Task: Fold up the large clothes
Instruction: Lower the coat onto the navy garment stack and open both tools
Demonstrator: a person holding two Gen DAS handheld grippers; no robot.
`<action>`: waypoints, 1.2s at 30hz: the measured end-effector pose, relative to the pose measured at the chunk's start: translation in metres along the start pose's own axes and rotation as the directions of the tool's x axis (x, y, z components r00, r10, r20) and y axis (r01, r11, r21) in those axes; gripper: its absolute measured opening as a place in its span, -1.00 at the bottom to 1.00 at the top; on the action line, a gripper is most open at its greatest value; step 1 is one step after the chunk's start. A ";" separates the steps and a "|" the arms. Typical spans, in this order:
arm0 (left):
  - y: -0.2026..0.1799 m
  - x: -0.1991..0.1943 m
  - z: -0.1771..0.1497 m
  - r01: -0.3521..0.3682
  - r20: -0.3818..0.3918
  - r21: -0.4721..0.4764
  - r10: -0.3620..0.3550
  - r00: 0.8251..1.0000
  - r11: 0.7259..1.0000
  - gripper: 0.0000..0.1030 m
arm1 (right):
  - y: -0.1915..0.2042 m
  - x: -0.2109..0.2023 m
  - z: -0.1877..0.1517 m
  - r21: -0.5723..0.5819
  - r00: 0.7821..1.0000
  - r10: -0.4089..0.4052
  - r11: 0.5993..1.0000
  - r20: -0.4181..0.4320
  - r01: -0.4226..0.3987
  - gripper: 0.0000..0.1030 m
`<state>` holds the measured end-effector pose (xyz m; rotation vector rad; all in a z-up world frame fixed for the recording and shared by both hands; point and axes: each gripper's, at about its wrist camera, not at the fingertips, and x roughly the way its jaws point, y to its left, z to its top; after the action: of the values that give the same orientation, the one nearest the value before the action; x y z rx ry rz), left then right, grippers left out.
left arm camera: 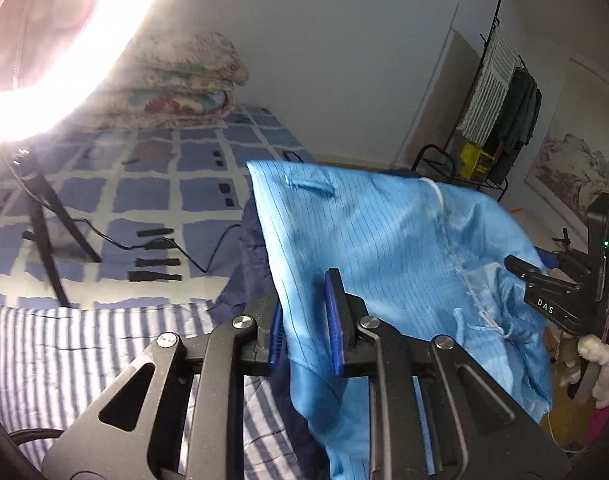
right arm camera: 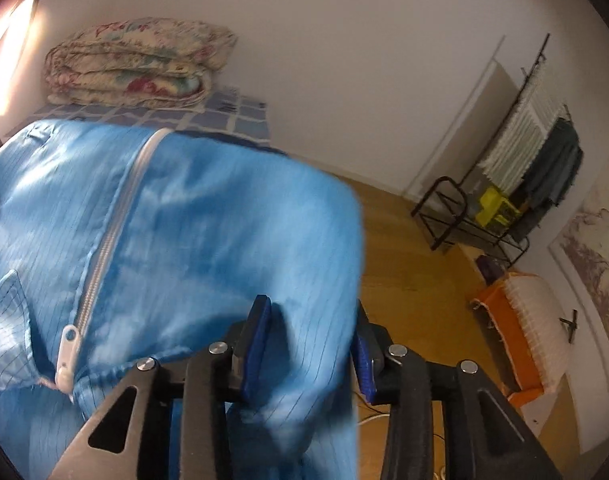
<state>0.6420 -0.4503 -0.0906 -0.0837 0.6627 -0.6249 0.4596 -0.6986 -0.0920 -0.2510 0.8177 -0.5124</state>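
Left wrist view, from left to right. A ring light glares in the upper left of the frame, its tripod standing on the bed, which carries a blue-and-white checked cover. A folded floral quilt sits at the far end of the bed, upper centre-left. At lower centre the left claw has a fold of the light blue pinstriped garment running between its blue pads. The pads stand visibly apart, and whether they pinch the cloth cannot be told. The garment is lifted off the bed and spreads from the claw up and to the right across the centre of the frame. At the right edge the right claw meets the garment's far edge; its grip cannot be told from here. A clothes rack stands in the upper right.

Right wrist view, from left to right. The garment fills the left and centre of the frame, its white zipper running diagonally from upper centre to lower left. The quilt lies in the upper left, behind it. At lower centre the right claw straddles the garment's right edge. The cloth passes between the widely spaced pads, so a firm hold cannot be confirmed. Wooden floor shows to the right. An orange basket and the rack stand at far right.
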 end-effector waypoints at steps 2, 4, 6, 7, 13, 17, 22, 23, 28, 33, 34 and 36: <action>0.002 -0.019 0.000 0.000 0.014 -0.008 0.000 1.000 1.000 -0.68 | -0.006 -0.018 -0.003 0.021 1.000 -0.022 1.000 0.015 0.022 -0.26; 0.002 -0.039 -0.001 0.001 0.030 -0.009 -0.001 1.000 1.000 -0.68 | -0.013 -0.038 -0.004 0.057 0.999 -0.029 0.998 0.033 0.027 -0.22; 0.001 -0.060 -0.004 -0.002 0.043 0.000 0.002 0.999 1.000 -0.68 | -0.019 -0.058 -0.007 0.084 0.998 -0.032 0.996 0.045 0.029 -0.22; 0.000 -0.074 -0.006 -0.004 0.052 0.006 0.004 0.999 1.000 -0.68 | -0.020 -0.068 -0.008 0.088 0.998 -0.032 0.996 0.054 0.027 -0.22; -0.015 -0.159 -0.023 -0.014 0.098 0.033 0.011 0.995 0.999 -0.68 | -0.019 -0.144 -0.024 0.068 0.994 -0.034 0.997 0.104 0.027 -0.22; -0.026 -0.225 -0.033 -0.014 0.131 0.040 0.009 0.991 0.999 -0.68 | -0.021 -0.209 -0.035 0.078 0.989 0.003 0.997 0.146 -0.015 -0.22; -0.040 -0.313 -0.050 -0.023 0.146 0.049 0.015 0.989 0.999 -0.68 | -0.016 -0.286 -0.055 0.057 0.984 0.042 0.997 0.171 -0.053 -0.22; -0.044 -0.333 -0.055 -0.033 0.157 0.059 0.024 0.987 0.998 -0.68 | -0.016 -0.301 -0.060 0.058 0.982 0.056 0.996 0.181 -0.068 -0.22; -0.057 -0.411 -0.078 -0.060 0.193 0.074 0.044 0.980 0.995 -0.68 | -0.007 -0.362 -0.081 0.045 0.973 0.084 0.994 0.213 -0.096 -0.22; -0.070 -0.467 -0.109 -0.110 0.235 0.108 0.082 0.968 0.988 -0.68 | -0.006 -0.414 -0.110 0.092 0.956 0.164 0.977 0.244 -0.191 -0.16; -0.072 -0.476 -0.116 -0.120 0.243 0.112 0.090 0.966 0.986 -0.68 | -0.005 -0.420 -0.115 0.100 0.953 0.177 0.973 0.247 -0.207 -0.15; -0.076 -0.492 -0.134 -0.130 0.246 0.114 0.099 0.964 0.985 -0.68 | -0.004 -0.436 -0.129 0.128 0.941 0.217 0.958 0.258 -0.256 -0.13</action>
<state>0.2207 -0.2172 0.0946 0.0004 0.3896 -0.5335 0.1123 -0.4749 0.0983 -0.0624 0.5552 -0.3101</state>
